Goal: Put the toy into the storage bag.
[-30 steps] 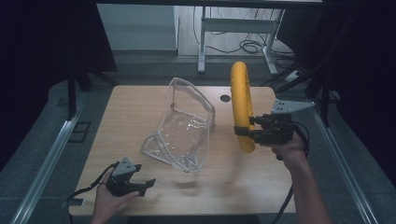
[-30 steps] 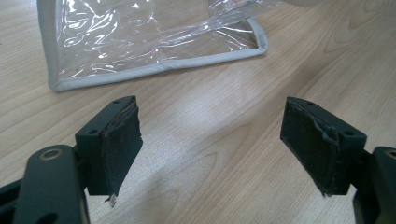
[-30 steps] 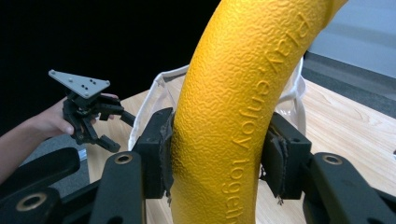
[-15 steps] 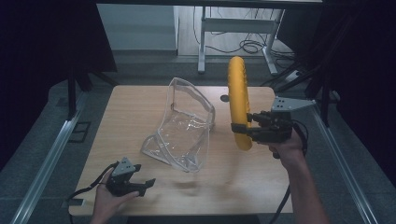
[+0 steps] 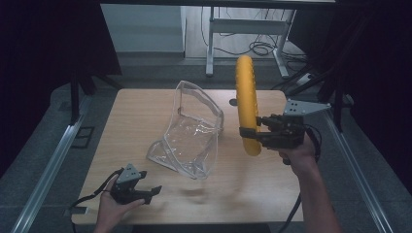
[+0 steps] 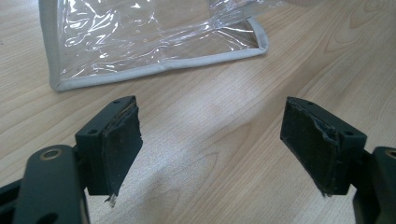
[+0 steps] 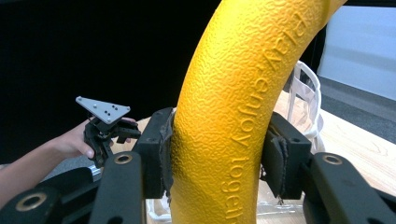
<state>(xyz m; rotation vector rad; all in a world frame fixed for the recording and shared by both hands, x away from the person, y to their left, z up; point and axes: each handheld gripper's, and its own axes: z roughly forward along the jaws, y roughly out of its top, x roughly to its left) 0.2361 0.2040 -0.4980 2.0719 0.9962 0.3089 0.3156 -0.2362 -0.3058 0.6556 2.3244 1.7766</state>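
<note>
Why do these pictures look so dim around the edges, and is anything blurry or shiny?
High view: the wooden table is lit, the surroundings fall dark. Left gripper view: glare streaks the clear plastic bag; the near claw pads look soft. Right gripper view: the yellow ring is sharp, the background black.

A rectangular light wooden table (image 5: 145, 121) with rounded corners is seen on a grey floor (image 5: 34, 160). Metal rails (image 5: 48, 167) are laid along the floor at both sides of the table. Dark black curtains (image 5: 48, 43) are hung left and right. Beyond the table, a white metal desk frame (image 5: 243, 26) and loose black cables (image 5: 252, 48) are noted against a pale wall (image 5: 141, 26). Lighting is dim.
</note>
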